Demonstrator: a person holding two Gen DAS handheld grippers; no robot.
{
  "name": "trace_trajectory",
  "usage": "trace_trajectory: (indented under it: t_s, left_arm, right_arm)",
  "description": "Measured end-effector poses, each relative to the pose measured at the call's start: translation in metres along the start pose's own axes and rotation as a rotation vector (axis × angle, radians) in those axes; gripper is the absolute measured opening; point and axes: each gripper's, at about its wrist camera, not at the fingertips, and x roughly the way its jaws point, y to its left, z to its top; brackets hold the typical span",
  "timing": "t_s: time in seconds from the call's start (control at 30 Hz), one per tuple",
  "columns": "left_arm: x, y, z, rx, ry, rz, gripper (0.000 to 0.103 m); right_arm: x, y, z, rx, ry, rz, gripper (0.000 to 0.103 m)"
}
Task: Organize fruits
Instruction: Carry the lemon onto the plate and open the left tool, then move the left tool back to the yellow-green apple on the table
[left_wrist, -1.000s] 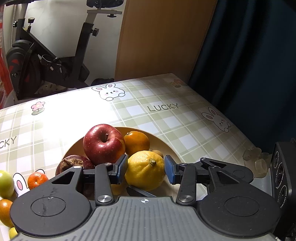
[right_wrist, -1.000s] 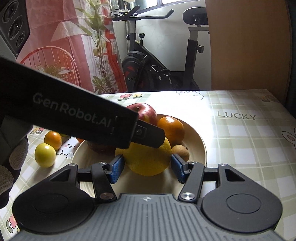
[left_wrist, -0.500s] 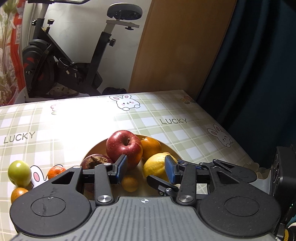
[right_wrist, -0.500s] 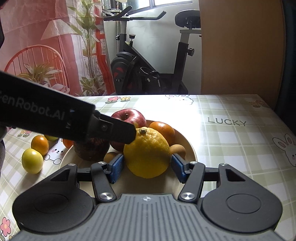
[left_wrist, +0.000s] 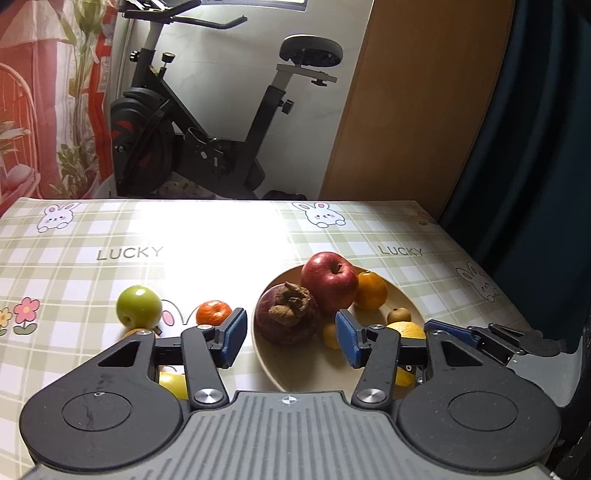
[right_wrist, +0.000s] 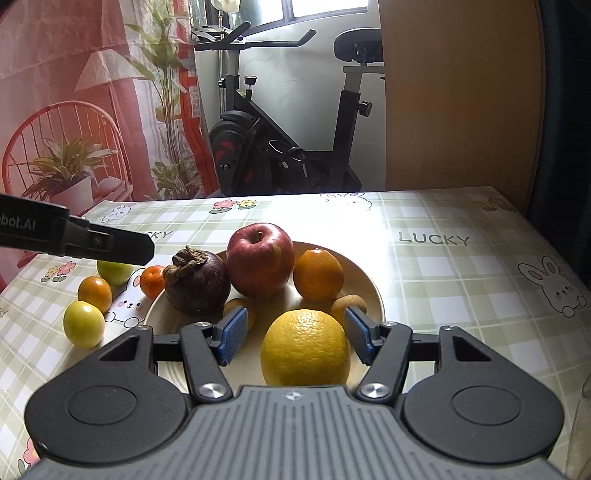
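Lemon (right_wrist: 306, 347) yellow, dimpled, loose between parted right fingers (right_wrist: 232, 335), left fingers (left_wrist: 232, 338) widening, empty

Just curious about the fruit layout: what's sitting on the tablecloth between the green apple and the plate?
A small orange mandarin lies between the green apple and the plate, seen in the left wrist view.

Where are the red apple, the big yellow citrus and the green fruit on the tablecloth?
red apple (right_wrist: 260, 264), right wrist view, front skin.
big yellow citrus (right_wrist: 306, 349), right wrist view, middle of rind.
green fruit (left_wrist: 139, 306), left wrist view, centre.
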Motion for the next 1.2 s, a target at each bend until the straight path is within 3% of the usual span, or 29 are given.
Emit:
trace_trajectory:
  t_s: [0.17,0.3,0.43,0.7,0.9,1.2]
  left_arm:
    - [-0.017,0.001,-0.01,0.013,-0.011,0.042,0.058]
    - [-0.029,0.003,-0.021,0.007,-0.02,0.07,0.068]
    - [-0.038,0.007,-0.032,0.0,-0.016,0.096,0.069]
    - [-0.06,0.026,-0.043,-0.021,-0.021,0.169,0.087]
    - [-0.076,0.05,-0.042,-0.055,-0.029,0.224,0.088]
    - [-0.094,0.095,-0.032,-0.091,-0.054,0.273,0.088]
  right_arm:
    - [-0.012,0.012,-0.003,-0.011,0.001,-0.002,0.062]
    - [-0.022,0.019,-0.008,0.001,0.005,-0.001,0.064]
    - [-0.032,0.026,-0.015,0.015,0.015,-0.009,0.074]
    - [-0.047,0.039,-0.024,0.026,0.03,-0.007,0.087]
    - [-0.047,0.054,-0.021,0.033,0.047,0.01,0.099]
    - [-0.037,0.082,-0.012,-0.018,0.051,0.078,0.099]
